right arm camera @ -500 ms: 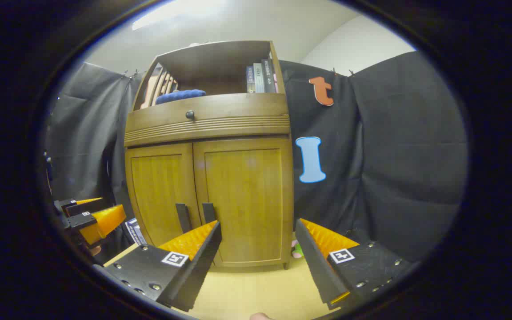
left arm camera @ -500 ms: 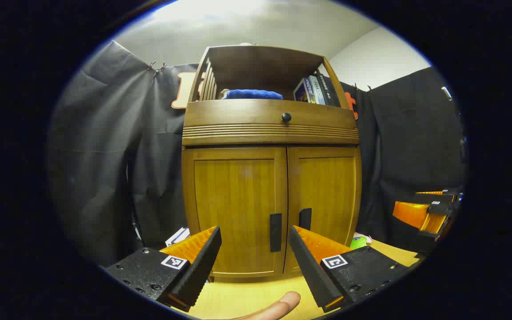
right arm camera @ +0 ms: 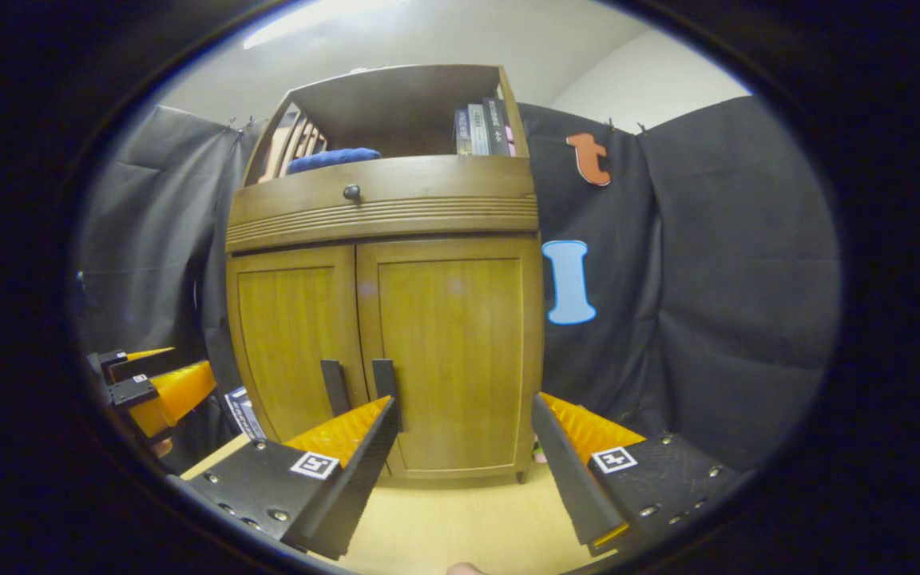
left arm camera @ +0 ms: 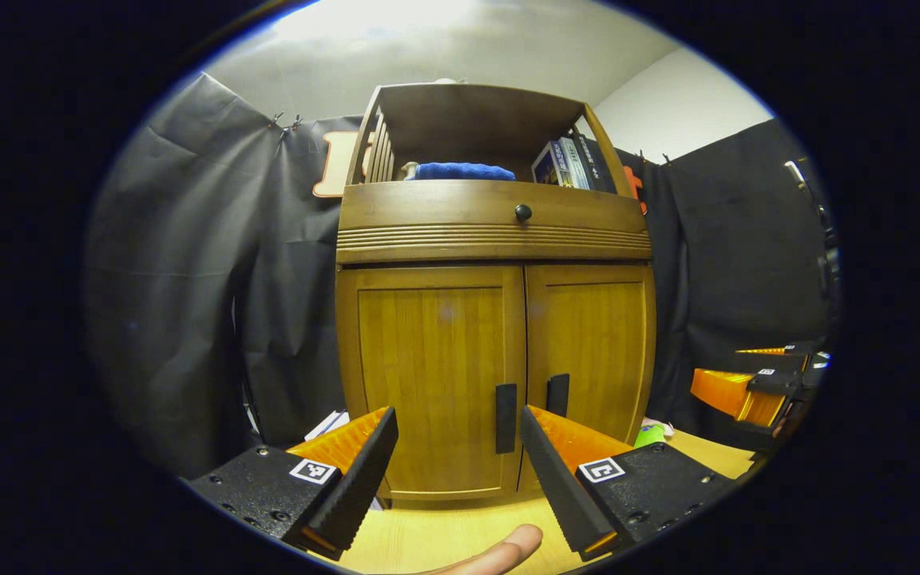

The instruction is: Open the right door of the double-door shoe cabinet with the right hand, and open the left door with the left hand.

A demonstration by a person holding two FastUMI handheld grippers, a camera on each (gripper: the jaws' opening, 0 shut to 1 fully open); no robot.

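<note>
- Shoe cabinet (left arm camera: 492,319) stands at the centre of the left gripper view and a little left of centre in the right gripper view, on a pale wooden surface (left arm camera: 460,527), with both doors shut.
- Left door (left arm camera: 432,383) and right door (right arm camera: 452,359) look like stiff wooden panels on side hinges; I judge they will swing rather than flex, with light resistance at most.
- Take hold at the dark vertical handles: the left handle (left arm camera: 505,418) and right handle (right arm camera: 385,389) sit side by side near the middle seam, low on the doors. They are narrow and smooth-looking, so a pinch may slip.
- Left gripper (left arm camera: 458,447) is spread wide and empty, short of the cabinet; a fingertip (left arm camera: 500,551) shows at the bottom edge.
- Right gripper (right arm camera: 464,447) is likewise spread and empty, apart from the doors.
- Counted: two doors, two handles, one drawer knob (left arm camera: 522,212), one folded blue cloth (left arm camera: 460,171), and a few books (left arm camera: 568,162) on the upper shelf.
</note>
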